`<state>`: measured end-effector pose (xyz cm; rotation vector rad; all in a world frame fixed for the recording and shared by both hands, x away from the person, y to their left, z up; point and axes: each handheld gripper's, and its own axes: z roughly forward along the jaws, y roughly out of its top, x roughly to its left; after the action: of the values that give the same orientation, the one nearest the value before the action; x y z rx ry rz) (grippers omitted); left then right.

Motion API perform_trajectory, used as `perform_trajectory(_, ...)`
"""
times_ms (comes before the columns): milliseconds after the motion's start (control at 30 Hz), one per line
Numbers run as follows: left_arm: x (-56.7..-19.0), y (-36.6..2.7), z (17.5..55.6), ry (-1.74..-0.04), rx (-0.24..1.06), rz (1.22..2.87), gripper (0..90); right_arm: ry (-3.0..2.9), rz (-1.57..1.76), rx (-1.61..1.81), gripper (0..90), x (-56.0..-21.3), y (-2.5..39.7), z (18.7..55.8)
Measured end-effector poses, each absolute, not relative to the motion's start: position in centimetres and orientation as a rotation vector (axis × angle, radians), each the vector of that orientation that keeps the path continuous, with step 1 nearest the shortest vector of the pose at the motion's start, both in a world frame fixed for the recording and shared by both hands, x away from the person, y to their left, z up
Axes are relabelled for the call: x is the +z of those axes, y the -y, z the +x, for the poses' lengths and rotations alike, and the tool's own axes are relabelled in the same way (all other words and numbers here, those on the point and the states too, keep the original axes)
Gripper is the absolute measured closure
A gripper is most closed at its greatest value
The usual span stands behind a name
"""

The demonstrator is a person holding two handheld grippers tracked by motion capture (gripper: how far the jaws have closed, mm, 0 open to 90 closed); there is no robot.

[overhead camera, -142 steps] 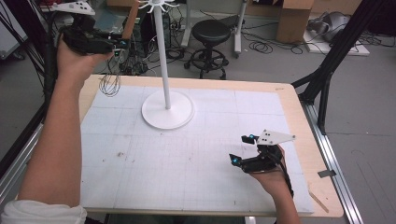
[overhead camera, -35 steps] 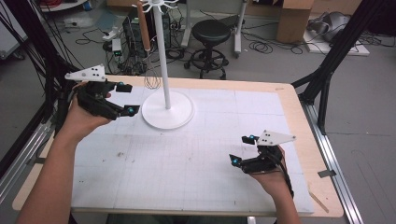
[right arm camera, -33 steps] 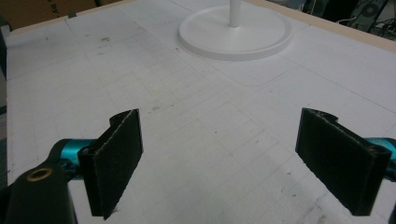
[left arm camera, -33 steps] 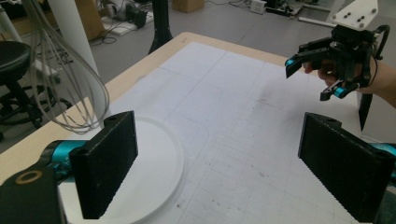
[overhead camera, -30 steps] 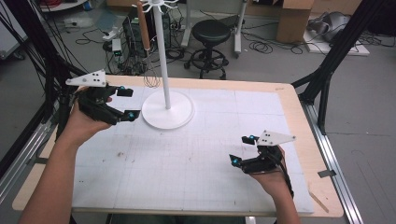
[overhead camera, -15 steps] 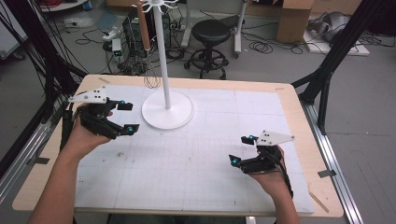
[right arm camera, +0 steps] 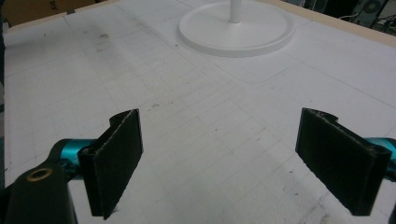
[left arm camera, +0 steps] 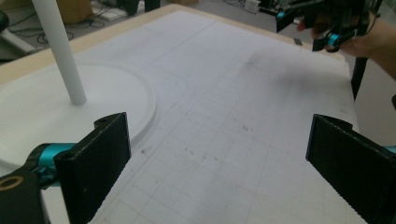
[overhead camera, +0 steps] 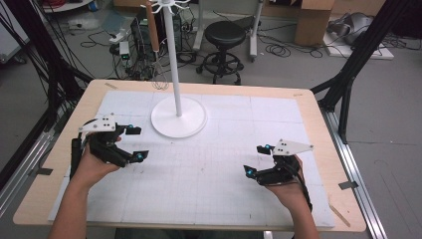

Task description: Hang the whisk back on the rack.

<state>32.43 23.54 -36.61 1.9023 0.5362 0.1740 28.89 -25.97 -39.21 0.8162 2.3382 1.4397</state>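
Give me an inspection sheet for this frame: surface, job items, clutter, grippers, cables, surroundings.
Surface: white gridded mat on a wooden table, lightly scuffed.
Job's things: white stand, round base on the mat, pole upright; a whisk with a brown handle hangs from its top hooks.
Clutter: nothing seen on the mat.
Grippers: left gripper open, held low beside the stand's base; right gripper open, low over the mat's right side. Both empty.
Cables: one trails from each gripper along the wrist; loose cables on the floor behind.
Surroundings: black stool, cardboard boxes, black frame struts.
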Motion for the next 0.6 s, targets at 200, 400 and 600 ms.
perform_trajectory(200, -37.8, -23.7, 32.3, -0.538, 0.166, 1.912, 6.7, -2.348, 0.821, 1.433, 13.6, -39.3, 25.8, 29.0)
perform_trajectory(400, -38.4, -23.5, 32.1, -0.547, 0.162, 1.929, 6.7, -2.349, 0.823, 1.428, 13.6, -39.4, 25.9, 29.1)
perform_trajectory(600, -38.9, -22.9, 32.1, -0.563, 0.165, 1.953, 5.0, -2.353, 0.822, 1.43, 13.6, -39.5, 25.8, 29.1)
